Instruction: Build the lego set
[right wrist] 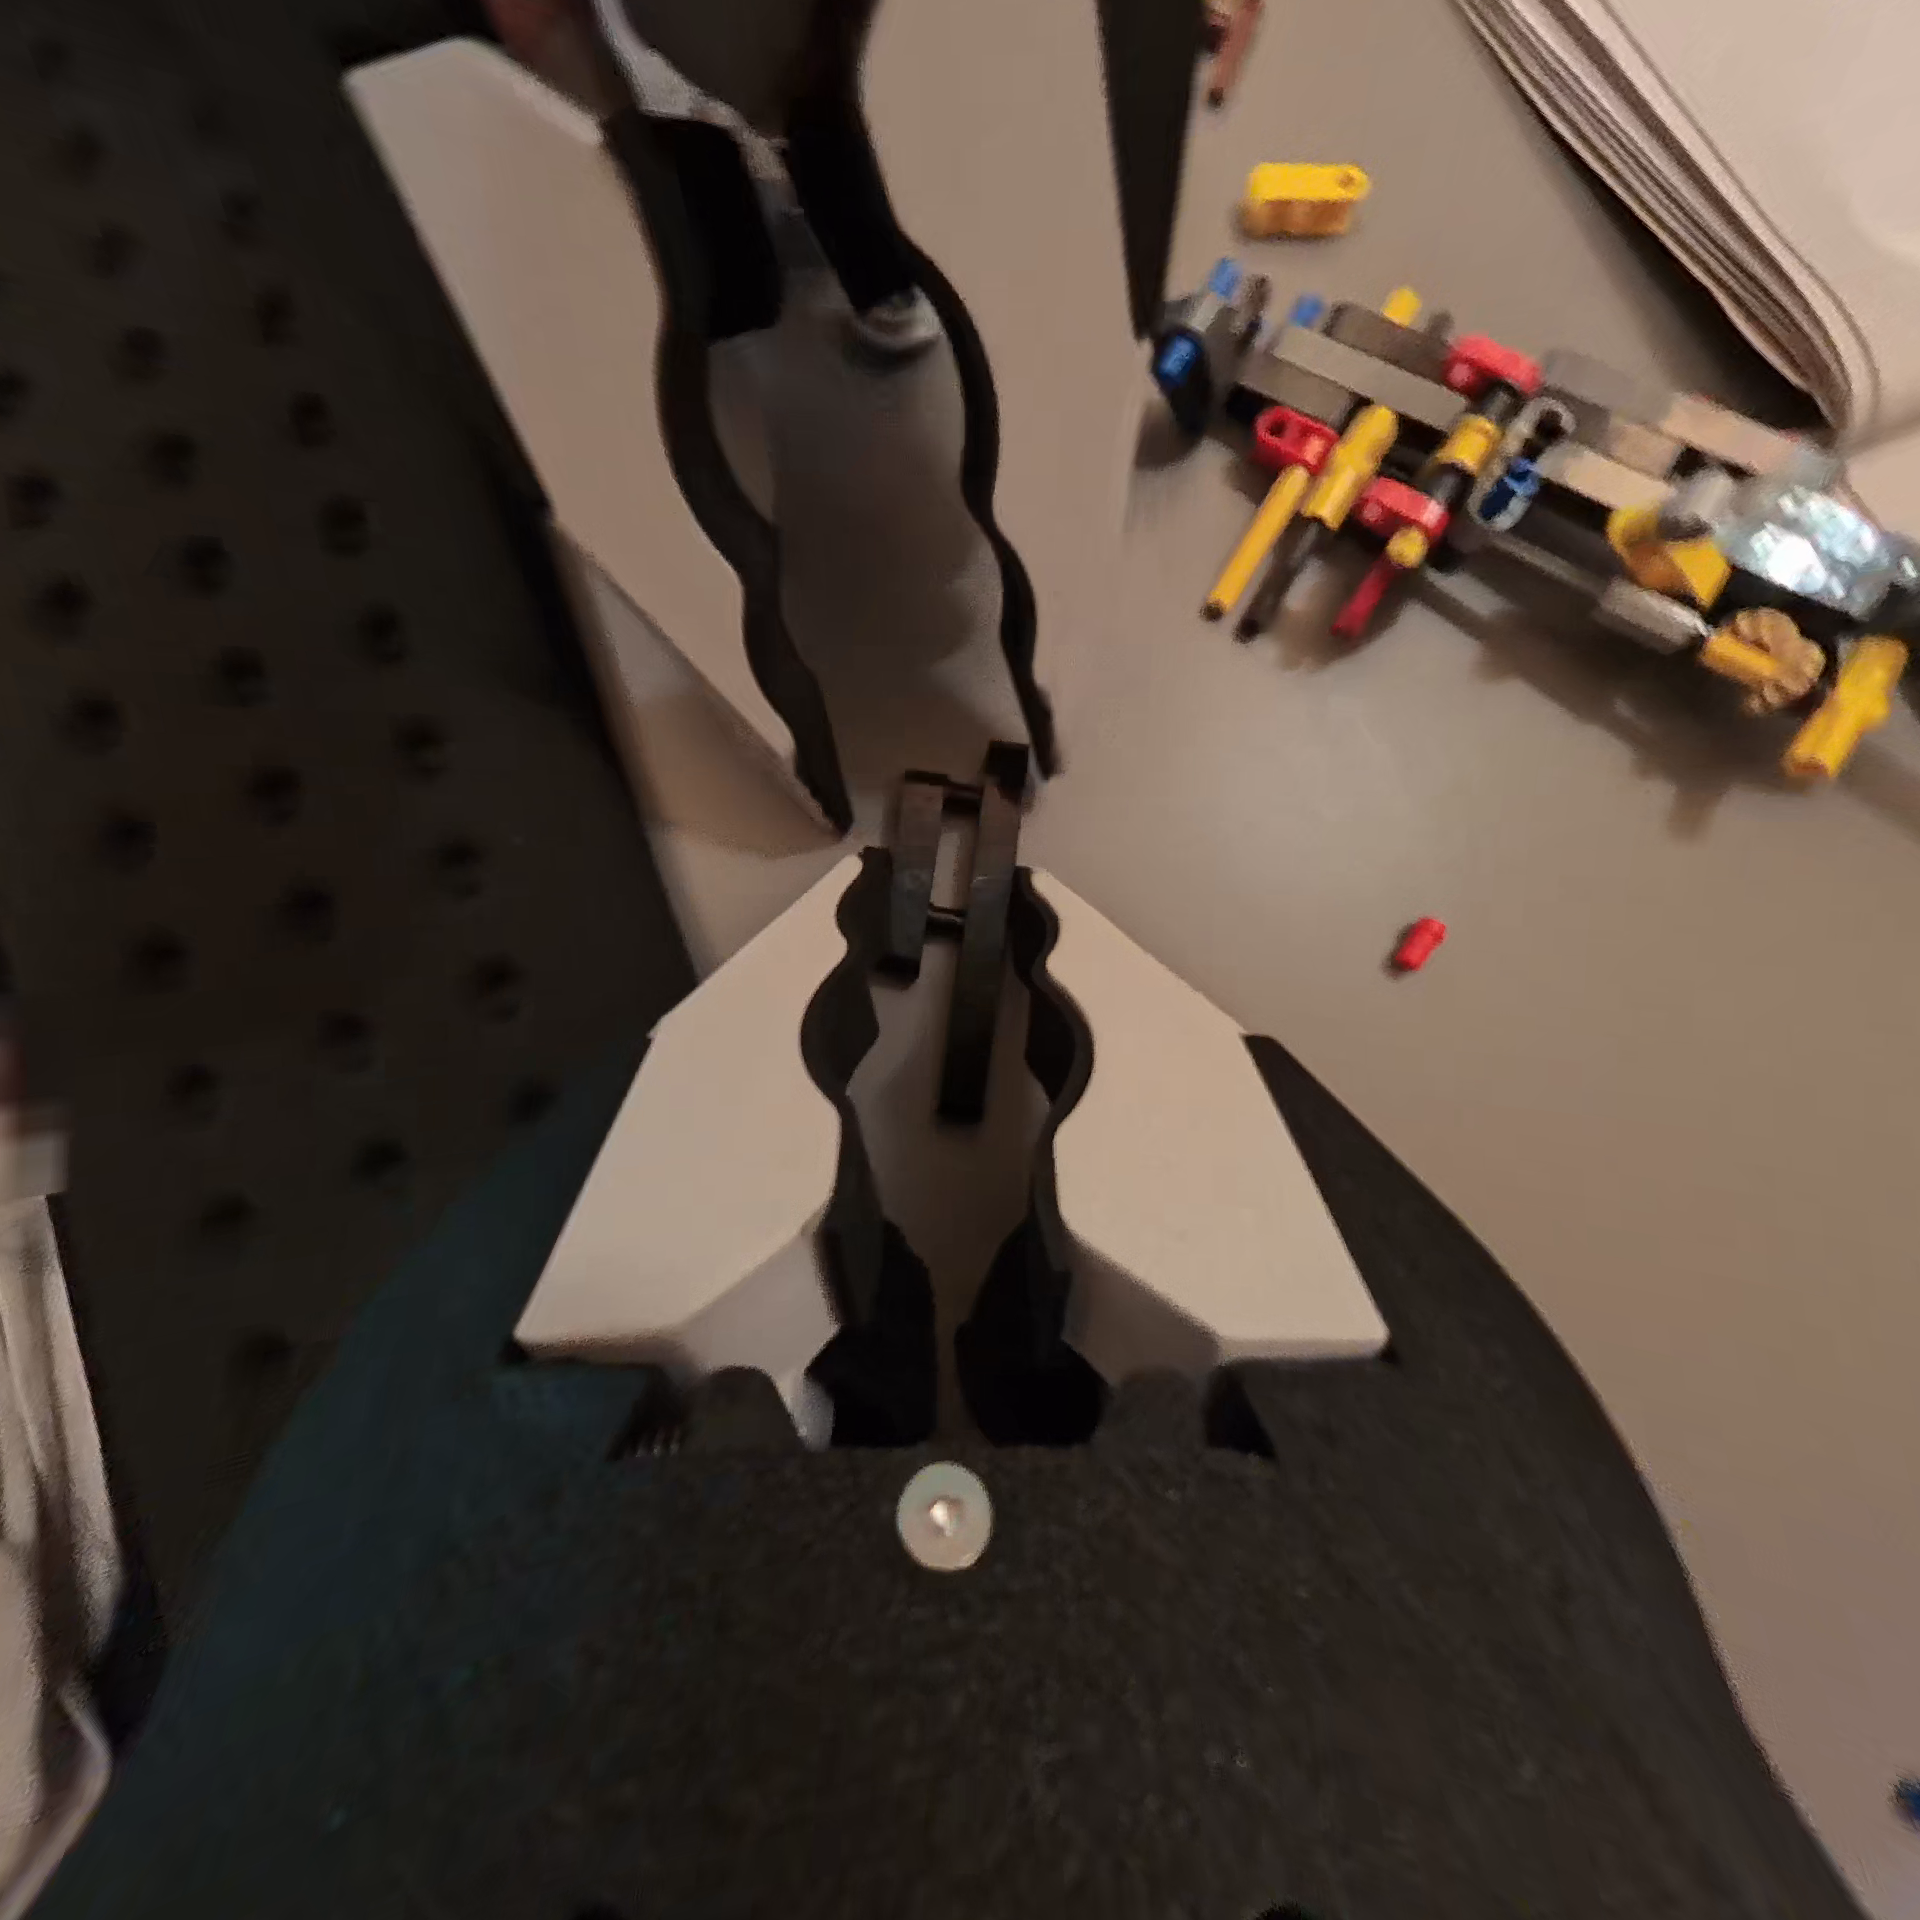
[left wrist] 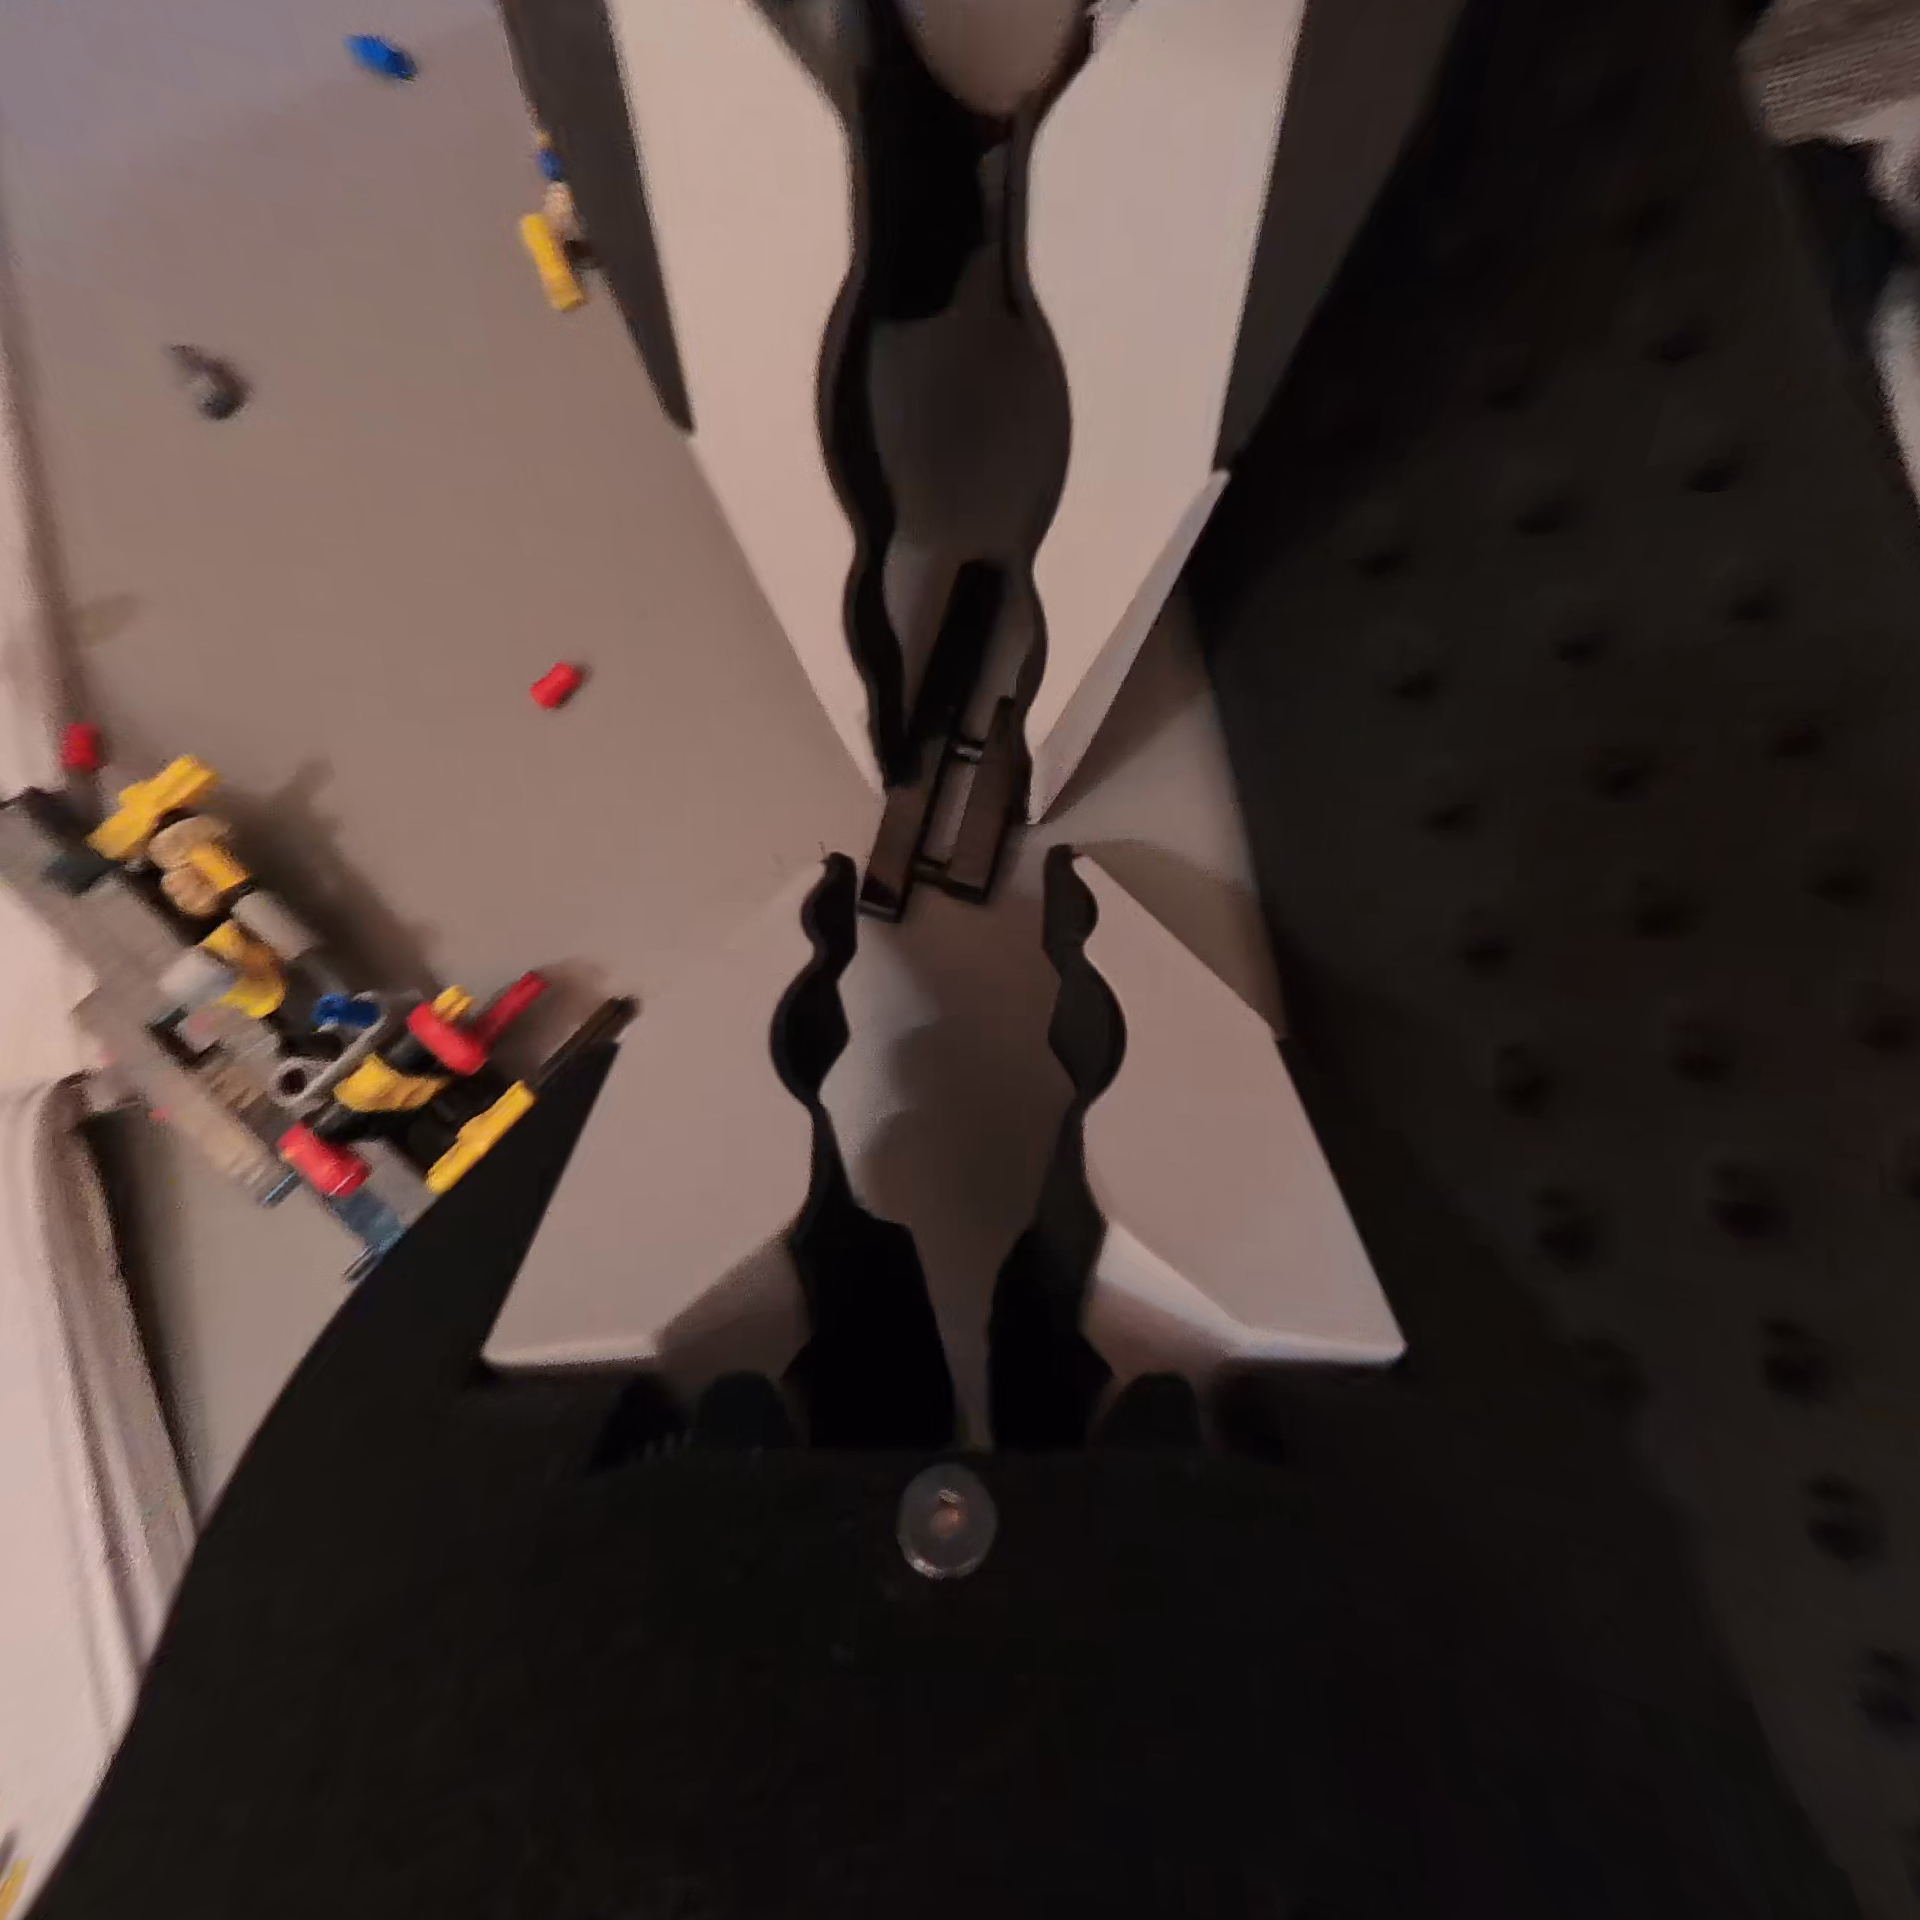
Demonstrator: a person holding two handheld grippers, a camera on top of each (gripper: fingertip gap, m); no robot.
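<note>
My right gripper point(right wrist: 948, 883) is shut on a black lego piece point(right wrist: 982, 997), two beams joined side by side, and holds it above the table edge. In the left wrist view this piece point(left wrist: 940, 821) sticks out of the right gripper point(left wrist: 956, 779), which reaches in from the top. My left gripper point(left wrist: 945, 868) is open, tip to tip with the right one, and the free end of the black piece sits just between its fingertips. The partly built model point(left wrist: 260, 987), grey, black, yellow and red, lies on the table point(left wrist: 416, 520). It also shows in the right wrist view point(right wrist: 1507, 468).
Loose pieces lie on the table: a small red one point(left wrist: 556, 686) point(right wrist: 1418, 943), a yellow one point(left wrist: 551, 260) point(right wrist: 1304, 197), a blue one point(left wrist: 379, 57), a dark one point(left wrist: 213, 384). A stack of paper point(right wrist: 1662, 156) lies behind the model. A black perforated board point(right wrist: 260, 520) borders the table.
</note>
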